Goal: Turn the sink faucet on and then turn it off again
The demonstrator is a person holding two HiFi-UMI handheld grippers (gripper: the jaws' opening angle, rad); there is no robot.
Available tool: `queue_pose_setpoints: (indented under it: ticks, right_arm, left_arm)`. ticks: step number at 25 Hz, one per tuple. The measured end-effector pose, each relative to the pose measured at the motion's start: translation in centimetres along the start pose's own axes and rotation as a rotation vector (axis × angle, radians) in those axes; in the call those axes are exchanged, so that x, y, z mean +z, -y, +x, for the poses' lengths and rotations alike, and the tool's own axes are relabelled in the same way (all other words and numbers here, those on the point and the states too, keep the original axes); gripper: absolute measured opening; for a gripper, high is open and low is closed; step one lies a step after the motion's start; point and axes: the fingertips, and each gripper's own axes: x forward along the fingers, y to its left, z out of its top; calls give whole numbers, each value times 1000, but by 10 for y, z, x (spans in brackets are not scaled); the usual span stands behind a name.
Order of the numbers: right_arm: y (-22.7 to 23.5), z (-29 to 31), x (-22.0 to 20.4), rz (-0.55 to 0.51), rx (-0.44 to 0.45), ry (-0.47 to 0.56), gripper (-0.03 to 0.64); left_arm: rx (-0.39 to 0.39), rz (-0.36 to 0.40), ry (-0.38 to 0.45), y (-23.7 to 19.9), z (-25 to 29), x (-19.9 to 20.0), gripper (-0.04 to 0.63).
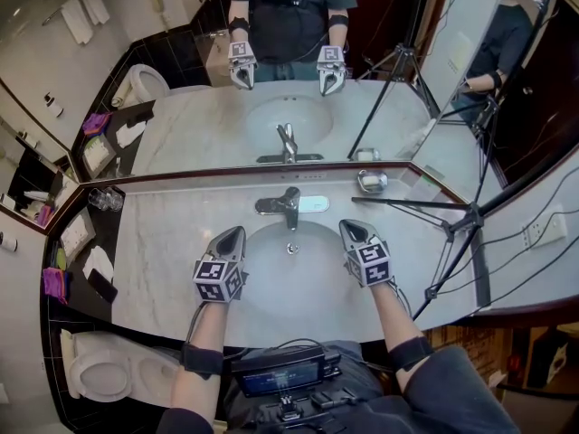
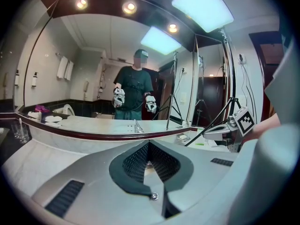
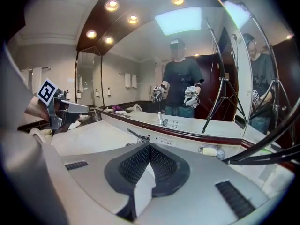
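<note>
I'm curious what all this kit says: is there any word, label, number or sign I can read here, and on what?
Nothing here reads as words or numbers.
Cubes on the left gripper and right gripper: black-and-white square patterns, no letters.
Screen at the person's chest: too blurred.
Small marks behind the faucet: too small.

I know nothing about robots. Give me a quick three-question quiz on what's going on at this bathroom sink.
1. Fill in: the jaws of the left gripper and the right gripper are both ____.
2. True or false: one gripper is touching the faucet.
3. Pick one: in the head view, what stands on the counter to the right of the faucet? A) a kettle B) a soap dish C) a plant

Key: 1 shut; 2 false; 3 B.
</note>
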Motion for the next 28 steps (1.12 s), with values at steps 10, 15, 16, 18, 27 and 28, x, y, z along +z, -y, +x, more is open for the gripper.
queue_pose_setpoints:
  ticks: [10,15,16,18,27,28]
  right_arm:
    - [-26,48,8,-496,-13,-59,80]
    - [-44,83,15,-663,24,-73,107]
    - [-48,90,15,-691,36,-77,129]
    - [-54,104,16,-740,60,-87,138]
    - [-86,157,16,-928,132,-101,140]
    - [-89,161,15,-945,138,-105,150]
  left_arm:
    - [11,1,-20,-7,6,-4,-6]
    - [31,-2,-23,-18,6,-4,-6]
    - [35,-3,-24,-20,7,-4,-5]
    - [42,-5,-25,-23,8,-4,-6]
    - [67,-21,-36,-40,10,-10,-6]
    - [68,-23,-37,-42,11,-11,-6]
